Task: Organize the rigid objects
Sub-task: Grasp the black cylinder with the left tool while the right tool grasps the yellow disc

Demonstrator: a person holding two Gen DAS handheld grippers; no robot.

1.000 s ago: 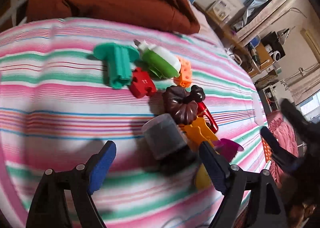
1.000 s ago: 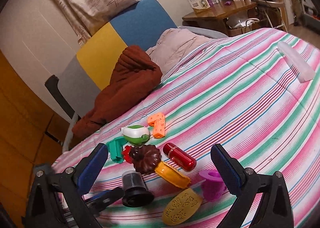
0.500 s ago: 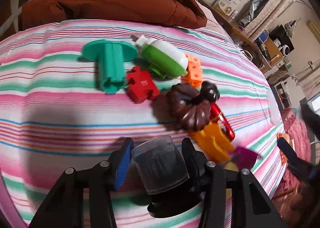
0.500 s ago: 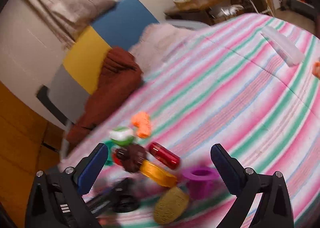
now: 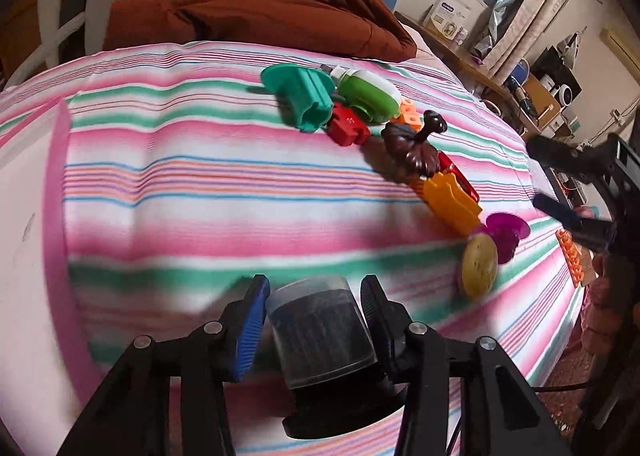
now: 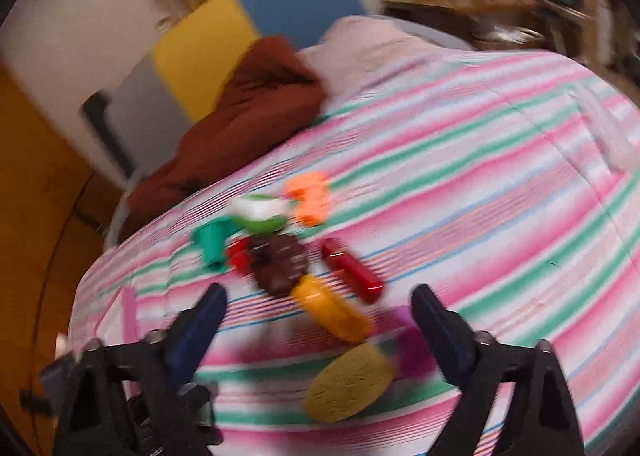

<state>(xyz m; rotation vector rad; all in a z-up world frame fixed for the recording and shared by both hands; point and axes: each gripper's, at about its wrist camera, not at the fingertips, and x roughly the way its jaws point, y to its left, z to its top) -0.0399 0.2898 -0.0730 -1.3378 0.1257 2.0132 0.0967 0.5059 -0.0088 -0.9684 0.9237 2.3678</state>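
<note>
My left gripper (image 5: 314, 296) is closing, and its pads press on a dark cylinder with a clear cap (image 5: 324, 340), held above the striped bed (image 5: 200, 195), left of the toys. A row of toys runs across the bed: a teal piece (image 5: 304, 95), a green-and-white toy (image 5: 368, 93), a red block (image 5: 347, 129), a brown pumpkin (image 5: 412, 147), a red capsule (image 6: 352, 272), an orange piece (image 6: 332, 308), a purple cup (image 5: 506, 232) and a yellow disc (image 6: 348, 380). My right gripper (image 6: 320, 298) hovers over the disc and the cup, its jaws wide but closing, touching nothing.
A brown blanket (image 5: 260, 15) lies bunched at the head of the bed. A pink-edged white surface (image 5: 56, 215) fills the left of the left wrist view. An orange brick (image 5: 410, 117) lies behind the pumpkin. A clear long box (image 6: 608, 135) rests far right.
My left gripper closed on the dark cylinder and carried it left, away from the toy row. The right gripper swung down toward the disc and cup, its fingers a little narrower.
</note>
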